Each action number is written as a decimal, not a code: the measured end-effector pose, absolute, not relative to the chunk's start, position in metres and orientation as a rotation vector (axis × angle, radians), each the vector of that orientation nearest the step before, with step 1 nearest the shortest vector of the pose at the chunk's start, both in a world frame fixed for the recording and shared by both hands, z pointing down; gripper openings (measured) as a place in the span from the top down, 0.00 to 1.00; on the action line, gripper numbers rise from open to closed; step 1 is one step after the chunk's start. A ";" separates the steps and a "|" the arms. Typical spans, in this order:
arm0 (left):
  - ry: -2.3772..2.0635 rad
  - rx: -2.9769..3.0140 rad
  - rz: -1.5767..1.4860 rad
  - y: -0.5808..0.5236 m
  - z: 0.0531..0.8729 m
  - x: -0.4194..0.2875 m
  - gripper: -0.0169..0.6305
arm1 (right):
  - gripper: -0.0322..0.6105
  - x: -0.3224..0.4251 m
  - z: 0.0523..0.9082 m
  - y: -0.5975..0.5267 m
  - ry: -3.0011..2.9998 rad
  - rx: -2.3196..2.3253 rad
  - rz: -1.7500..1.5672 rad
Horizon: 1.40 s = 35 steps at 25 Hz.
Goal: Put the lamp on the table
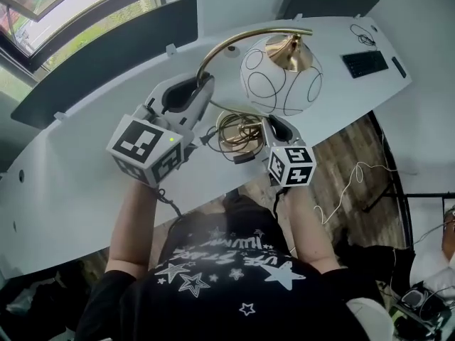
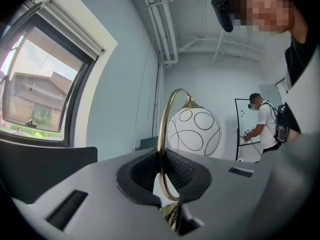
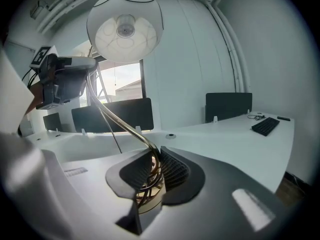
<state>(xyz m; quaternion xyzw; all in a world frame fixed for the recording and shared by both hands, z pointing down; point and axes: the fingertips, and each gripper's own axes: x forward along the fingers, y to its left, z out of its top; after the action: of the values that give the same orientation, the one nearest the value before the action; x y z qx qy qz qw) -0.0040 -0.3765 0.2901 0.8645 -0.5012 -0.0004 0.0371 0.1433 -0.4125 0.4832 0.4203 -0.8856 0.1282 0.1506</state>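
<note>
- Right now my left claw [image 1: 202, 84] is pinched narrow on the lamp [image 1: 281, 77]. In the left gripper view the ribbed pads [image 2: 179, 170] press from both sides on its thin gold arm [image 2: 162, 134].
- Lower down, my right claw [image 1: 269, 125] is closed on the foot of that same arm, just above the gold base [image 3: 150, 199]. A dark cord [image 1: 231, 126] lies looped in a coil there, and some of the loops sit between the jaws with the rod.
- From the right gripper view, the arm climbs out of my right jaws up to the left claw, which grips it higher along the curve.
- The globe shade [image 2: 194, 132] is white with thin black rings. It hangs from the far end of the arch under a gold cap [image 1: 291, 48], above and beyond both claws.
- The lamp is over the near edge of the white curved table [image 1: 85, 176], straight in front of me. I cannot tell whether the base rests on the top or hangs just clear of it.
- A black keyboard [image 1: 365, 63] lies at the table's far right, well apart from the lamp.
- Dark partition panels [image 1: 106, 48] stand along the table's far edge.
- Past the shade, the left gripper view shows a window [image 2: 35, 94] on the left and another person [image 2: 262, 126] standing in the background.
</note>
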 end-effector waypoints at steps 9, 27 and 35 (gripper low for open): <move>-1.670 2.557 0.057 -0.433 0.299 0.011 0.92 | 0.88 0.150 0.494 -0.485 -2.572 1.063 0.392; -1.814 2.480 0.160 -0.507 0.320 0.010 0.92 | 0.88 0.132 0.518 -0.579 -2.597 0.935 0.401; -1.807 2.461 0.199 -0.543 0.333 -0.005 0.92 | 0.88 0.115 0.529 -0.618 -2.579 0.938 0.420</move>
<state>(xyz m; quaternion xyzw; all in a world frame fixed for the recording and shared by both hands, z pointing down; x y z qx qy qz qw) -0.0052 -0.5430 0.3327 0.8037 -0.5900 0.0650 0.0408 0.1153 -0.6180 0.5291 0.3321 -0.9135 0.1488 0.1818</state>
